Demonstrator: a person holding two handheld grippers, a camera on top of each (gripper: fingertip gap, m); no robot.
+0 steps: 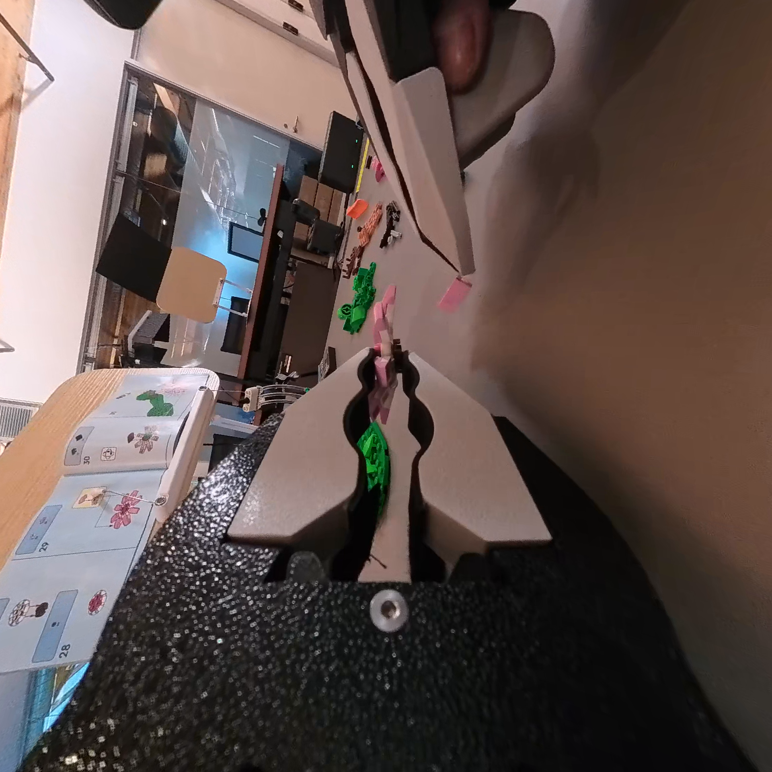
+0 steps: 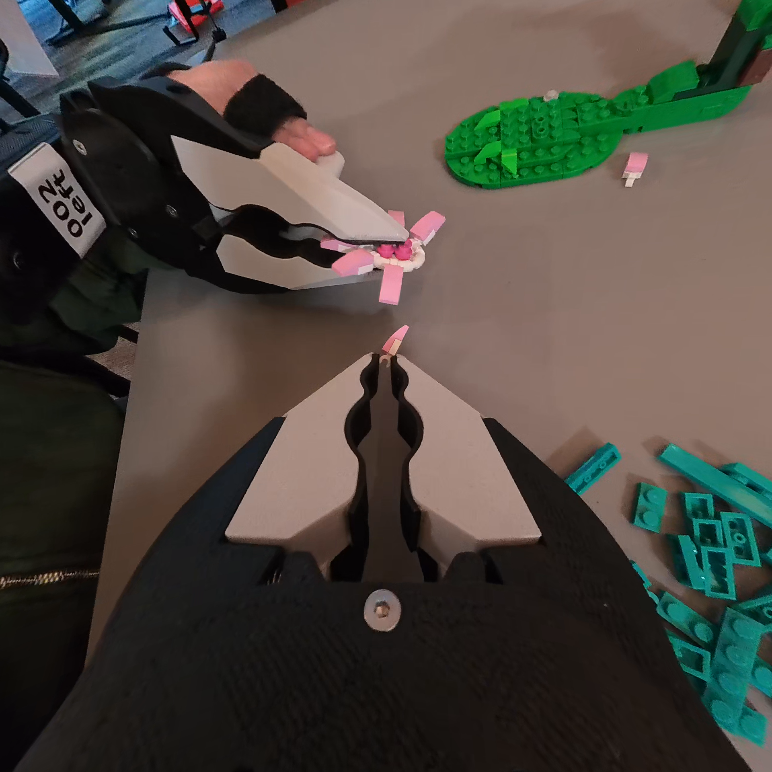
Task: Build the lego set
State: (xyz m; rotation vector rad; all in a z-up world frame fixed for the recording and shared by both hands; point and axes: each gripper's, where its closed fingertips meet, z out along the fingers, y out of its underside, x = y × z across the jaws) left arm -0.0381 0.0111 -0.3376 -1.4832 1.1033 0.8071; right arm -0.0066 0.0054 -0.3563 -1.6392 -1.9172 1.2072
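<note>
My left gripper (image 1: 386,355) is shut on a pink and white flower (image 1: 383,384) and holds it above the table. In the right wrist view the flower (image 2: 390,255) shows several pink petals around a white ring with magenta studs, held in the left gripper (image 2: 401,246). My right gripper (image 2: 386,357) is shut on a single pink petal piece (image 2: 396,337), just below the flower and a short gap apart from it. In the left wrist view the right gripper (image 1: 465,269) shows at the top with the petal (image 1: 455,294) at its tip.
A green lily-pad build (image 2: 543,138) lies at the far right, with a loose pink petal (image 2: 635,167) beside it. Several teal bricks (image 2: 710,564) lie at the right. An open instruction booklet (image 1: 104,480) and piles of loose pieces (image 1: 359,300) show in the left wrist view. My right fingertips sit around 4 centimetres from my left ones.
</note>
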